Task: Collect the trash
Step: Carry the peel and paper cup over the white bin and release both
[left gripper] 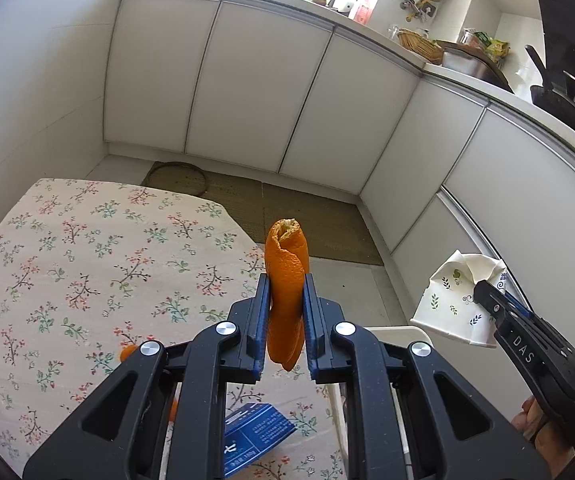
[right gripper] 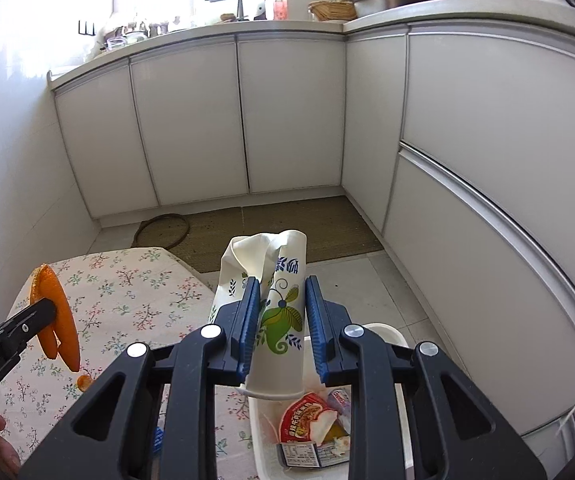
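L tool (left gripper: 285, 320) clamps orange peel (left gripper: 286, 276).

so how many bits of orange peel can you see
2: a big orange peel clamped in the left gripper, a small scrap on the floral tablecloth. More may be hidden.

Tabletop (left gripper: 67, 248) lies left, with a box (left gripper: 255, 436) near its front edge. Bin (right gripper: 387, 330) stands just right of it, holding wrappers (right gripper: 311, 420). Floor mat (right gripper: 287, 228) lies beyond, before the cabinets (right gripper: 191, 120).
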Available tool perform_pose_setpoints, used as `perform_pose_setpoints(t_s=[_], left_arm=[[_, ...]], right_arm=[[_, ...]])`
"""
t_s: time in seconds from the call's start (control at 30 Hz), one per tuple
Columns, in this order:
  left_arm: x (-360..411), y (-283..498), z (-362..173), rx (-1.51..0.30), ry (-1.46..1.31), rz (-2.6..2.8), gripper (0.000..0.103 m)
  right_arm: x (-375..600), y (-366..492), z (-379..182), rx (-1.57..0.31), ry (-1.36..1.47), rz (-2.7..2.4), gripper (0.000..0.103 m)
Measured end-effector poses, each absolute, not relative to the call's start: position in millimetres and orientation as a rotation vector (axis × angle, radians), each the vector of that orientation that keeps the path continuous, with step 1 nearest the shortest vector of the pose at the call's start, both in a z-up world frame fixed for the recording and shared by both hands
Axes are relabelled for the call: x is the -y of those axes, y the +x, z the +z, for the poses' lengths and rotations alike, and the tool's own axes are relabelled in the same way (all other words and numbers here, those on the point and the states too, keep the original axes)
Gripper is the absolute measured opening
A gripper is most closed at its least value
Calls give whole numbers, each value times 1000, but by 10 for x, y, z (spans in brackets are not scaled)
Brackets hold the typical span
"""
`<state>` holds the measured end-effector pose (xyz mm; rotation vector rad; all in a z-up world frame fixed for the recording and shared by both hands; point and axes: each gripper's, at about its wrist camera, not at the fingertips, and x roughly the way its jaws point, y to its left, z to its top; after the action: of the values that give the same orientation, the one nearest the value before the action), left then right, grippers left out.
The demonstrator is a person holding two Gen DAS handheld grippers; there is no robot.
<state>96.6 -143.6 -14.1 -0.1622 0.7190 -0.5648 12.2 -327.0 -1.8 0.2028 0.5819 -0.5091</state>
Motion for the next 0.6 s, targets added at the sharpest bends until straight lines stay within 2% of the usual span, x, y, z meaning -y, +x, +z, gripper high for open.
perform_pose_setpoints(t_s=[0.3, 0.37, 0.6], left_arm=[[2047, 750, -164, -736, -135, -661, 15], [2209, 688, -172, -738, -122, -689, 15], [2735, 492, -262, -751, -70, -775, 15]], right_arm=[[3700, -173, -105, -607, 249, -585, 27], [3795, -247, -118, -606, 263, -606, 47], [4210, -535, -157, -597, 315, -698, 59]])
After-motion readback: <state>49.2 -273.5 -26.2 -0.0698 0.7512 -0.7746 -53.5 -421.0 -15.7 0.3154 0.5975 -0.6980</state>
